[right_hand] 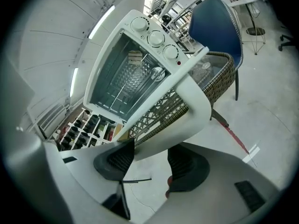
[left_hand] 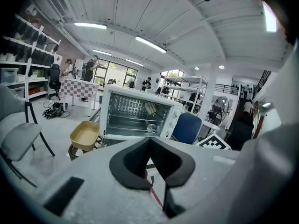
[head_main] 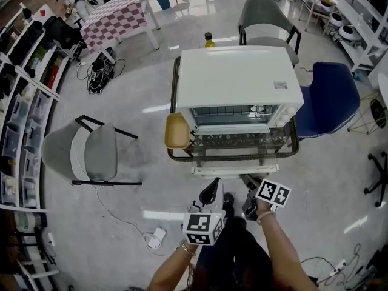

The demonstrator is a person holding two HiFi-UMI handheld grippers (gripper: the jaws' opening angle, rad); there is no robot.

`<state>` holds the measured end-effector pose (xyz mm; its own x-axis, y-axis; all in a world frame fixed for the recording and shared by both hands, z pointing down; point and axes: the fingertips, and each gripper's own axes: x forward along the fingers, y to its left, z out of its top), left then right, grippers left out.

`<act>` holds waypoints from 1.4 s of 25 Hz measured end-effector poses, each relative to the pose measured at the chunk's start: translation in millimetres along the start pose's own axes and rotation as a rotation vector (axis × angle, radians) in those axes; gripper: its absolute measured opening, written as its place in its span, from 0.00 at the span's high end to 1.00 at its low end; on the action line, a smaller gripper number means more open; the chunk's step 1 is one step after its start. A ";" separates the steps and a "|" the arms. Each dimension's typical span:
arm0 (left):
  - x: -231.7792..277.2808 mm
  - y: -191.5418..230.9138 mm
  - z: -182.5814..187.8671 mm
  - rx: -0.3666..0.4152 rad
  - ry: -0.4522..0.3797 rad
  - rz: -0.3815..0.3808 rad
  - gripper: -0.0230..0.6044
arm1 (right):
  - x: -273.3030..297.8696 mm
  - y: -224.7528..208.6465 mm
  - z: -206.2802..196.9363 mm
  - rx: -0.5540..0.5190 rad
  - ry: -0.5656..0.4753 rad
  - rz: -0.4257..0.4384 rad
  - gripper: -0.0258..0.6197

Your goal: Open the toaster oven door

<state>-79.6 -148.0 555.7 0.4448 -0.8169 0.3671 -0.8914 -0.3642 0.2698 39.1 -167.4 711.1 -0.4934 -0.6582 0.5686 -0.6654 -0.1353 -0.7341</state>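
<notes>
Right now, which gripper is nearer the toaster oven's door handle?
Right. The right gripper has the door handle just ahead of its open jaws. The left gripper, jaws shut, is farther back with the oven well ahead of it.

Glossy grey floor (head_main: 151, 83), grey chair (head_main: 91, 153), blue chair (head_main: 330, 99), checkered table (head_main: 115, 18), shelves (head_main: 18, 114) at left

White toaster oven (head_main: 239, 80) stands upright, its door (head_main: 235, 170) swung down open.
</notes>
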 end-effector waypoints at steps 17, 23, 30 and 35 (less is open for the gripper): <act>6.6 1.2 -31.8 0.015 -0.015 0.020 0.94 | 11.4 -17.9 -11.6 -0.052 -0.034 0.041 0.62; 9.0 5.5 -47.9 0.029 -0.015 0.021 0.94 | 16.9 -21.0 -15.8 -0.069 -0.055 0.051 0.62; 15.0 4.8 -69.8 0.060 -0.012 0.021 0.94 | 18.6 -26.6 -20.0 -0.085 -0.076 0.065 0.62; 18.5 7.9 -82.0 0.064 -0.010 0.036 0.94 | 20.9 -30.2 -20.4 -0.100 -0.096 0.070 0.62</act>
<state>-71.3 -129.3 637.6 0.4120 -0.8342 0.3664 -0.9106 -0.3624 0.1989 37.5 -162.0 752.7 -0.4883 -0.7318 0.4755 -0.6862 -0.0147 -0.7273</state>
